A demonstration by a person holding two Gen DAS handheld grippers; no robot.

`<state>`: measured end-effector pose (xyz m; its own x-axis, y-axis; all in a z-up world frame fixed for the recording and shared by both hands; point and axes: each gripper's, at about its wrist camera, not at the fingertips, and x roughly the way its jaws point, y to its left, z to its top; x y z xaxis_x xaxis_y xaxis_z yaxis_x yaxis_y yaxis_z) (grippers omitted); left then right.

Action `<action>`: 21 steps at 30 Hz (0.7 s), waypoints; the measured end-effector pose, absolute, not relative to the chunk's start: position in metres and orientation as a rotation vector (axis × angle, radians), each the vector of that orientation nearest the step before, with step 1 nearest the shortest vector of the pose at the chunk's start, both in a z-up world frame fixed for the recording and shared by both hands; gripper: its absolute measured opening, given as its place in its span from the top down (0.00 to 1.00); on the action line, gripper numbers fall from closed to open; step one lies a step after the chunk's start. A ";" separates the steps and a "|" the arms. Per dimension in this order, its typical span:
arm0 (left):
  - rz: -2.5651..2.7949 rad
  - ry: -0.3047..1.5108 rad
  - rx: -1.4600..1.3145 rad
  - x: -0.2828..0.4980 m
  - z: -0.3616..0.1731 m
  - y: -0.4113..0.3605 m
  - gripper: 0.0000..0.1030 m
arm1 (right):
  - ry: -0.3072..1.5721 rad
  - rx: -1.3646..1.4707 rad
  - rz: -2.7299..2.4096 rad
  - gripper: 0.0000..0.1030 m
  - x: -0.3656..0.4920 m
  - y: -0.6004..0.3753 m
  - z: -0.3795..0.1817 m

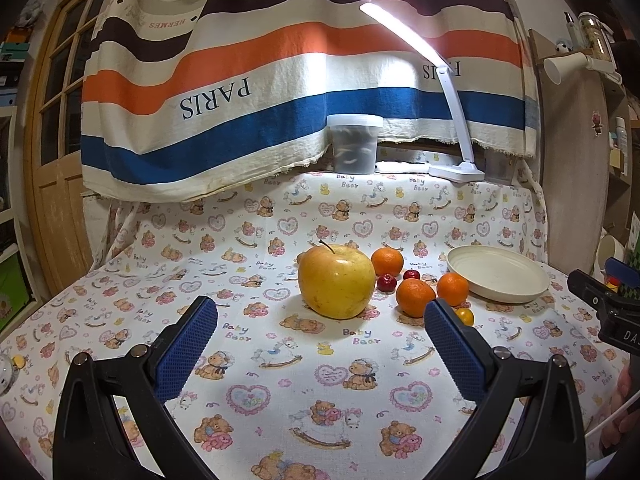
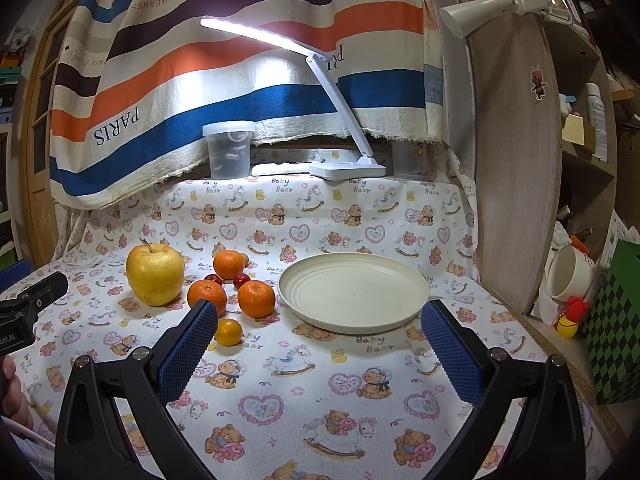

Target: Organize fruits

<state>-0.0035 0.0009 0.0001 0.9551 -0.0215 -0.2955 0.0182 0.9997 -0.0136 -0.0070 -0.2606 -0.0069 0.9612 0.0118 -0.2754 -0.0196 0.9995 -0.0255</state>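
Nothing is on the plate (image 2: 352, 292) and both tools hang over the tabletop (image 1: 280, 360) holding nothing, so the task looks to be at its start: choosing a first fruit. Going left to right, the left tool (image 1: 320, 320) has its jaws wide apart and faces the apple (image 1: 337, 281), which stands upright just ahead of the gap with its stem up and leaning a little left; it is nearly round, so its only real axis is the vertical stem line. Right of it and near it lie three oranges: one at the back (image 1: 387, 261), two nearer, side by side (image 1: 415, 297) and (image 1: 452, 288). Two small red fruits (image 1: 386, 282) and (image 1: 411, 275) sit among them, and a small yellow-orange fruit (image 2: 228, 332) lies nearest the tools. All are round with no direction to speak of. The plate stands just right of the cluster, flat and rim up; whether the nearest orange touches it I cannot tell. The right tool (image 2: 320, 320), jaws also spread wide, points at the plate's near edge. My guess is that the next move is the left tool advancing level around the apple's widest part, closing gently because the skin is smooth and the fruit may roll, then lifting it over the oranges to the plate.
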 end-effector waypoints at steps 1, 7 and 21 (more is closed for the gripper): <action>-0.014 0.298 -0.009 -0.004 0.000 0.001 0.00 | 0.276 -0.027 0.008 0.01 -0.008 -0.261 -0.007; -0.047 0.238 -0.020 -0.015 0.005 0.002 0.00 | 0.278 -0.021 -0.025 0.01 -0.006 -0.267 -0.007; 0.017 0.078 0.123 -0.014 0.081 0.010 0.00 | 0.207 -0.136 -0.097 0.01 -0.016 -0.271 0.029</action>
<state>-0.0140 0.0102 0.0805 0.9968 0.0220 -0.0765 -0.0124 0.9922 0.1237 -0.0163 -0.2707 0.0289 0.9740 -0.1097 -0.1983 0.0816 0.9861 -0.1445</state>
